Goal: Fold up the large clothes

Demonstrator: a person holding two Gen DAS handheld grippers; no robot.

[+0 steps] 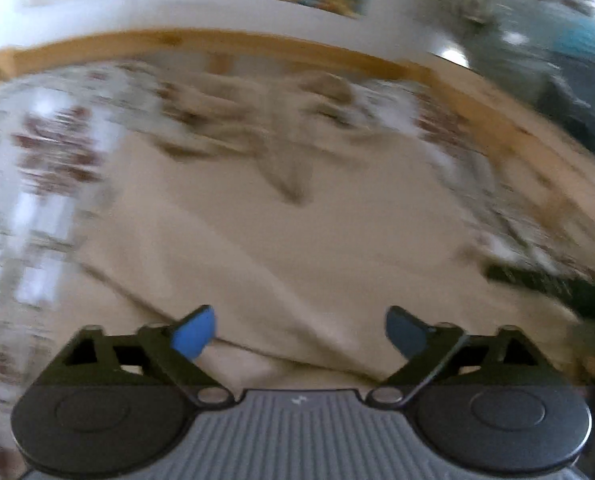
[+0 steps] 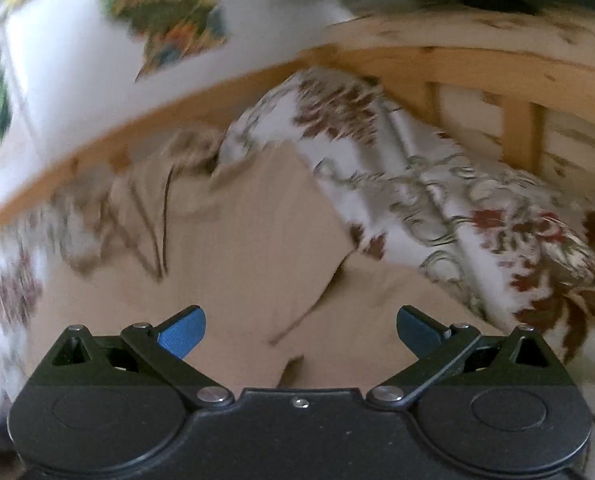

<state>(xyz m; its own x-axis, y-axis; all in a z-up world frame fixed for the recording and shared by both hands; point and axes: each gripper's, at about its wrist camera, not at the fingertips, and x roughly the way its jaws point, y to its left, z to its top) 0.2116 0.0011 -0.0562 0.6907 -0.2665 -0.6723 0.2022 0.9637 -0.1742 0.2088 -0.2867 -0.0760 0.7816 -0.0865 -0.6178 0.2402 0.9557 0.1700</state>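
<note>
A large beige garment (image 1: 265, 232) lies spread on a bed with a floral cover (image 1: 45, 152); the left wrist view is blurred. Its far end is rumpled, with dangling cords. My left gripper (image 1: 299, 332) is open and empty, its blue fingertips (image 1: 195, 334) just above the garment's near part. In the right wrist view the same beige garment (image 2: 249, 240) lies below, with a folded edge running toward the gripper. My right gripper (image 2: 301, 332) is open and empty above that fabric.
A wooden bed frame (image 1: 257, 42) curves along the far side and shows in the right wrist view (image 2: 457, 64) as a slatted headboard. A floral pillow or duvet (image 2: 437, 184) lies right of the garment. A white wall with colourful pictures (image 2: 165, 16) is behind.
</note>
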